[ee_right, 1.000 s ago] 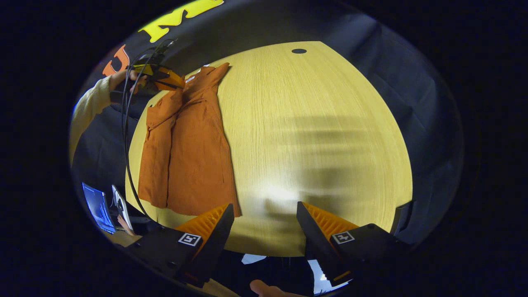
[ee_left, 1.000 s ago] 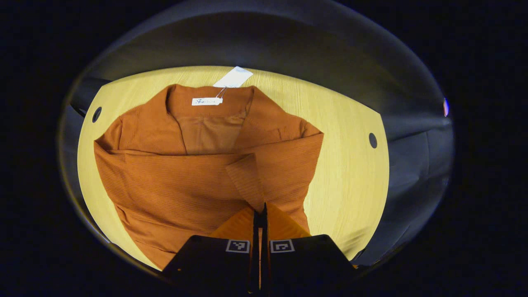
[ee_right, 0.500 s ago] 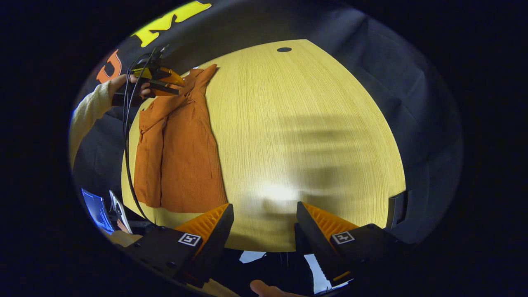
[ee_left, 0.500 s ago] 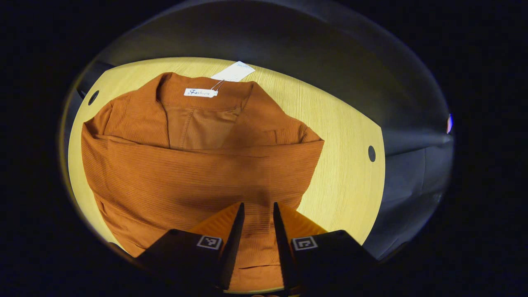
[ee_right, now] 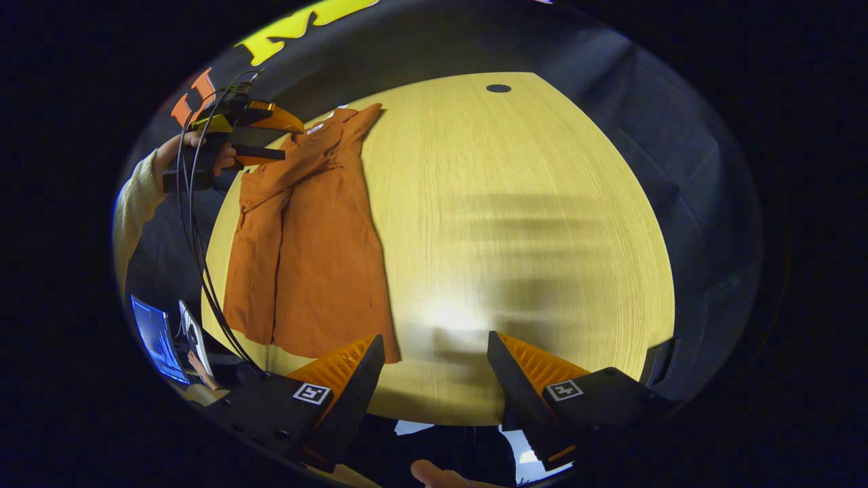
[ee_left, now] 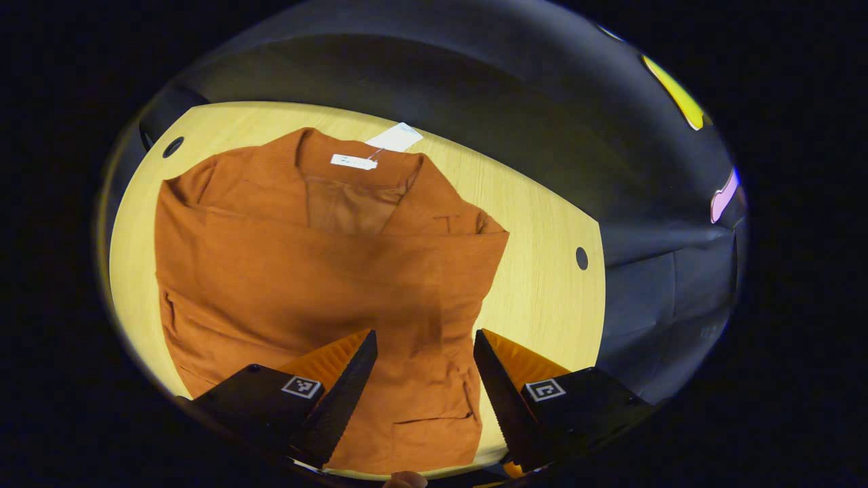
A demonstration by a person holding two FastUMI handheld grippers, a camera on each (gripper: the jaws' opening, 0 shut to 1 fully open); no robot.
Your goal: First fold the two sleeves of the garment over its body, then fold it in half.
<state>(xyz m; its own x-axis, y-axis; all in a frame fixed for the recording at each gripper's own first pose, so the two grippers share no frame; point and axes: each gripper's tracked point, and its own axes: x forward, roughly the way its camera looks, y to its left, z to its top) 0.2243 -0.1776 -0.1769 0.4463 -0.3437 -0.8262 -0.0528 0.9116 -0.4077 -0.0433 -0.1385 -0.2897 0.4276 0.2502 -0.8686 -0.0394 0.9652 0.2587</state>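
sleeves looked folded over the rust-orange ribbed garment (ee_left: 319, 285) | left gripper (ee_left: 422, 376) and right gripper (ee_right: 434, 373) fingers wide, holding nothing | half-fold probably next, needs a hem grab

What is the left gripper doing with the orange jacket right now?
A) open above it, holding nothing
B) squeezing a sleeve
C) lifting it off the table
A: in the left gripper view the left gripper has its fingers spread apart, with the orange jacket lying flat on the table between and beyond them.
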